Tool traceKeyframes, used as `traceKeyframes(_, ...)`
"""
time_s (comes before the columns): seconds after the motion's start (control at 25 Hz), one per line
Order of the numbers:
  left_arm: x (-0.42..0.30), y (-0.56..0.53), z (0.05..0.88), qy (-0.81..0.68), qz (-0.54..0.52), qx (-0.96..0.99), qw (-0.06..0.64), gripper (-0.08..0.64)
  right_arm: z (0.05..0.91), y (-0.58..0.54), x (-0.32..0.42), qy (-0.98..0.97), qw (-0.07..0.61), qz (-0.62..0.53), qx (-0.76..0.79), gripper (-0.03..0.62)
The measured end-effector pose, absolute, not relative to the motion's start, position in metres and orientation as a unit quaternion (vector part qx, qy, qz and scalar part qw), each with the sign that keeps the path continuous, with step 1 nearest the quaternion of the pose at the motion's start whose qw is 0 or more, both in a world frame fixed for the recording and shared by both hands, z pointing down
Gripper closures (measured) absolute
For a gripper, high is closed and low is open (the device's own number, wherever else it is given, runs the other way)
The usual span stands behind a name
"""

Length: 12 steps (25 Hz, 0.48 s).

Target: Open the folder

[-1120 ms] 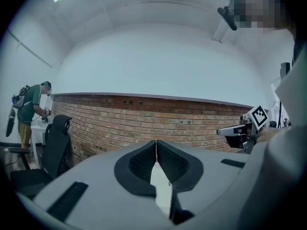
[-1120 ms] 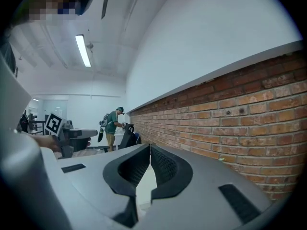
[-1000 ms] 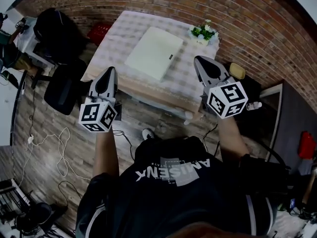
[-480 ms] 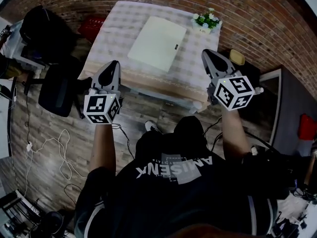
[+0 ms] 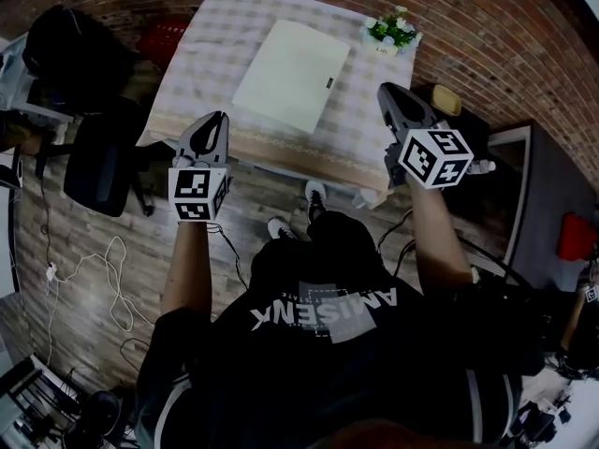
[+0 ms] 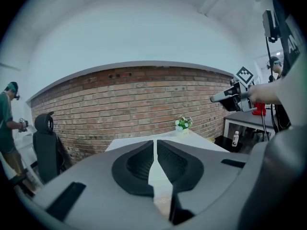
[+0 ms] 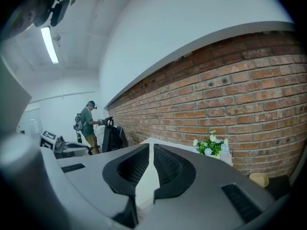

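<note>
A closed pale cream folder lies flat on the checked tablecloth of the table in the head view. My left gripper hovers over the table's near left edge, jaws shut and empty. My right gripper hangs off the table's near right corner, also shut with nothing in it. Both stand apart from the folder. In the left gripper view the shut jaws point over the table top, with the right gripper visible at the right. In the right gripper view the shut jaws face the table and brick wall.
A small pot of flowers stands at the table's far right corner. A black office chair is left of the table, a red crate beyond it. Cables lie on the wood floor. A person stands far off by the wall.
Both grippers have sunk and drawn nearer the table's front edge. The table and folder now sit higher in the head view. Jaws stayed shut.
</note>
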<state>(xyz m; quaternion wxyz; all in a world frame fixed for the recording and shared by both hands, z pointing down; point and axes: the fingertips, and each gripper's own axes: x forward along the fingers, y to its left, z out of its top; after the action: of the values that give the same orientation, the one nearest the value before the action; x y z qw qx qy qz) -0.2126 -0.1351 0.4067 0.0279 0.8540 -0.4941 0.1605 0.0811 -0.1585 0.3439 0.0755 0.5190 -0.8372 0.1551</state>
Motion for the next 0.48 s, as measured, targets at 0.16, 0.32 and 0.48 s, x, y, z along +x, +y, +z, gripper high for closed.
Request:
traceKeyframes(0.16,-0.197,-0.149,0.415,-0.482,0.18,0.857,0.02,0.546,0.366,-0.182,0.092,-0.837,0.083,0.178,0.511,0.546)
traceKeyframes(0.32,-0.18,-0.16,0.434,-0.46,0.22,0.86,0.015,0.546,0.398,-0.207,0.101,-0.835,0.096,0.206,0.502,0.522)
traceKeyframes(0.48,-0.17,-0.177,0.451,-0.446,0.261,0.856,0.001,0.545,0.424,-0.233,0.112,-0.829,0.1,0.234,0.499,0.466)
